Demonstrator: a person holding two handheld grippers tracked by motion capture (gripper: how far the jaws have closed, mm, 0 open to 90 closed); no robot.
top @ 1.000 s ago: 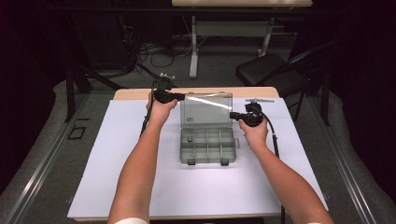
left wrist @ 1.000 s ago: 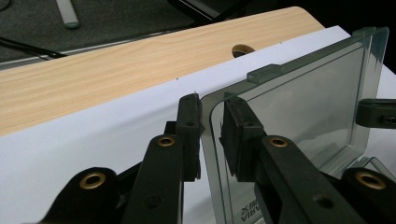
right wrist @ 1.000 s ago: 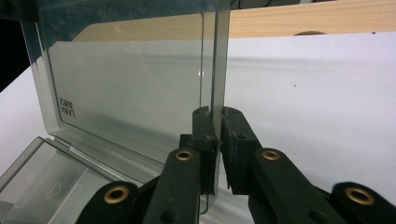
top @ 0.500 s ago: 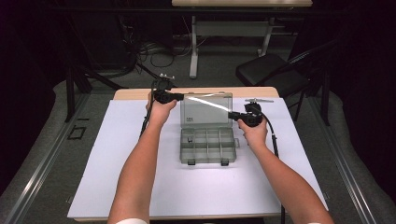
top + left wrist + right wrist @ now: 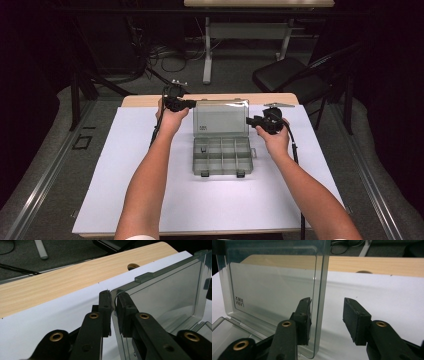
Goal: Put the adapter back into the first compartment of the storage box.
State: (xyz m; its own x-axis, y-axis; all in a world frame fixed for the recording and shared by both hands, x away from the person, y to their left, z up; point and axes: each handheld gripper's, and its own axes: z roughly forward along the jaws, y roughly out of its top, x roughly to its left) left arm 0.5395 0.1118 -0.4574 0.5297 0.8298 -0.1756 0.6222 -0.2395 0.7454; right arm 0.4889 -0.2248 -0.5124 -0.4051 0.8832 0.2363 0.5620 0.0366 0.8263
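Both forearms stretched forward. Left gripper [image 5: 113, 312] pinches lid [image 5: 220, 118] corner; right gripper [image 5: 327, 320] jaws spread astride lid's other edge. Bare table [image 5: 125, 165] around box [image 5: 222, 157].

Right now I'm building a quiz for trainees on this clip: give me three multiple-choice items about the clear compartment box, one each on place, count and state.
1. Where does the left gripper grip the clear grey plastic compartment box?
A. the lid's edge
B. the base's front latch
C. a divider
2. How many front latches does the box's base have?
A. one
B. two
C. four
3. How does the smoky transparent lid stand?
A. shut flat
B. lying detached on the white table sheet
C. raised upright

Answers: 1 A, the left gripper view shows the pads pinching the lid's edge. 2 B, the high view shows two dark latches. 3 C, the lid stands up from the hinge; the right gripper straddles its edge, open.
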